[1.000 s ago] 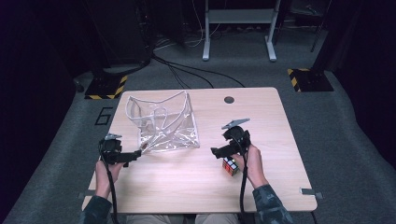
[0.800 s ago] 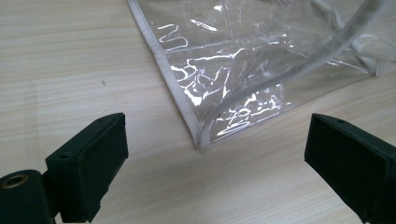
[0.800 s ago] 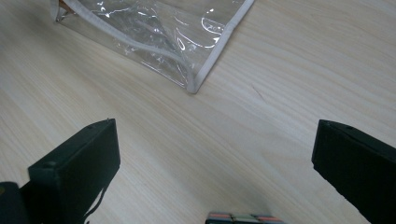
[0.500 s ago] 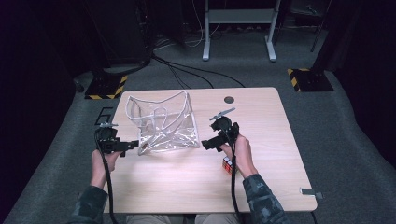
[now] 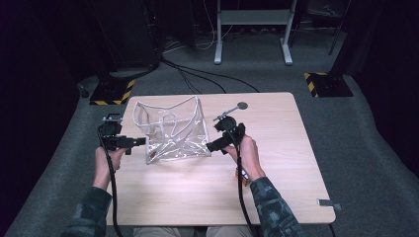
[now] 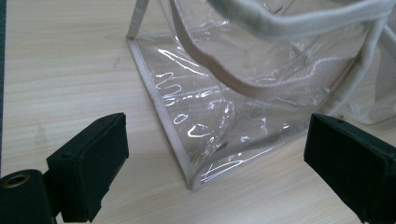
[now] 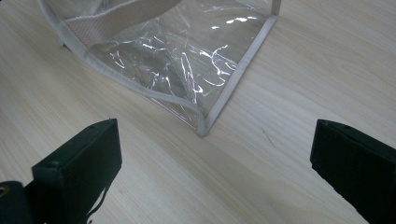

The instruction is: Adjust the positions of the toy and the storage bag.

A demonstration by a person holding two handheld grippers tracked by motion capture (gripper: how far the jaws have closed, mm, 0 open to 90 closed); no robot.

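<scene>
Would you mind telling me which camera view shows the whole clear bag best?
The high view: it shows the entire clear bag standing on the table between both grippers. The left gripper view and the right gripper view each show just one bottom corner with its white-trimmed edges.

Dark round disc [image 5: 242,104] near worktop [image 5: 296,163] far edge; grey stand [image 5: 252,29] and cables [image 5: 207,74] on floor beyond.

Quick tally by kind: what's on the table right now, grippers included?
Clear bag: 1
Dark disc: 1
Cube, mostly hidden behind the right forearm: 1
Grippers, left gripper and right gripper, jaws open: 2
Total: 5
</scene>
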